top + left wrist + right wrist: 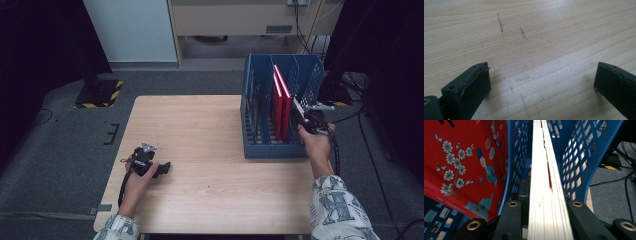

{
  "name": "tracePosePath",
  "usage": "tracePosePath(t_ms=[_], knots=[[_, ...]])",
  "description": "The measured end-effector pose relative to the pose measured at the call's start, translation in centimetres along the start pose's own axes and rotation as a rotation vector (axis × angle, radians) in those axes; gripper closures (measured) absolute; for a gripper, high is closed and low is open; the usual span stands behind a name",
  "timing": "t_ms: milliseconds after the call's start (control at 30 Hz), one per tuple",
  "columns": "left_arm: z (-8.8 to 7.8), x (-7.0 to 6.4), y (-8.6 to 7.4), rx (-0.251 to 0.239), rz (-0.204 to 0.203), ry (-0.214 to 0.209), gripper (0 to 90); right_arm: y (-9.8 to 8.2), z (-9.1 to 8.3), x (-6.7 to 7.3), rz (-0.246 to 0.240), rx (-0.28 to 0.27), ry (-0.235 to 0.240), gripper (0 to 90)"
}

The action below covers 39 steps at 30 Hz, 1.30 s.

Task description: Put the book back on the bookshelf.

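Left gripper (162, 167) lies low over the table (200, 130) near its front-left edge, jaws spread wide with nothing between, left hand (136, 181) wrapped round its body, forearm in from the near edge. Right gripper (300, 112) is raised off the table's right edge, pointing away from the person, jaws clamped on a book's (546, 195) page edge, right hand (315, 142) behind it, patterned sleeve (335, 210).

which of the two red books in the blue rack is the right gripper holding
The right-hand red book, nearest the right gripper: its jaws are clamped on the book's white page edge. The other red book stands free beside it in the blue rack.
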State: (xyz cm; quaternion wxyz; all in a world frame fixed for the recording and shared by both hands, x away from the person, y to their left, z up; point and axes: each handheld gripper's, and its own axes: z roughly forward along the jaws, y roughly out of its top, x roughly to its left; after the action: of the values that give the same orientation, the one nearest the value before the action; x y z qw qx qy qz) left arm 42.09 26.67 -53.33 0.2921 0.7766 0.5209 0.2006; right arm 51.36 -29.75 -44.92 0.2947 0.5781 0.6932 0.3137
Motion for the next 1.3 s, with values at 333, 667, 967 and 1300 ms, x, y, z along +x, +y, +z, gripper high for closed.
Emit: tracePosePath(t_ms=[333, 667, 967, 1300], knots=[[0.00, 0.01, 0.02, 0.001, 0.000, -0.001, 0.0, -0.41, 0.28, 0.16, 0.002, 0.016, 0.003, 73.8], [0.02, 0.01, 0.06, 0.003, 0.001, -0.001, 0.0, -0.46, 0.30, 0.02, 0.009, 0.011, -0.005, 74.6], [0.02, 0.00, 0.07, 0.004, 0.000, 0.000, 0.0, -0.51, 0.30, 0.00, 0.016, 0.007, 0.002, 74.6], [0.05, -0.02, 0.11, 0.004, 0.002, -0.001, 0.0, -0.01, 0.80, -0.45, 0.036, 0.002, -0.022, 75.0]])
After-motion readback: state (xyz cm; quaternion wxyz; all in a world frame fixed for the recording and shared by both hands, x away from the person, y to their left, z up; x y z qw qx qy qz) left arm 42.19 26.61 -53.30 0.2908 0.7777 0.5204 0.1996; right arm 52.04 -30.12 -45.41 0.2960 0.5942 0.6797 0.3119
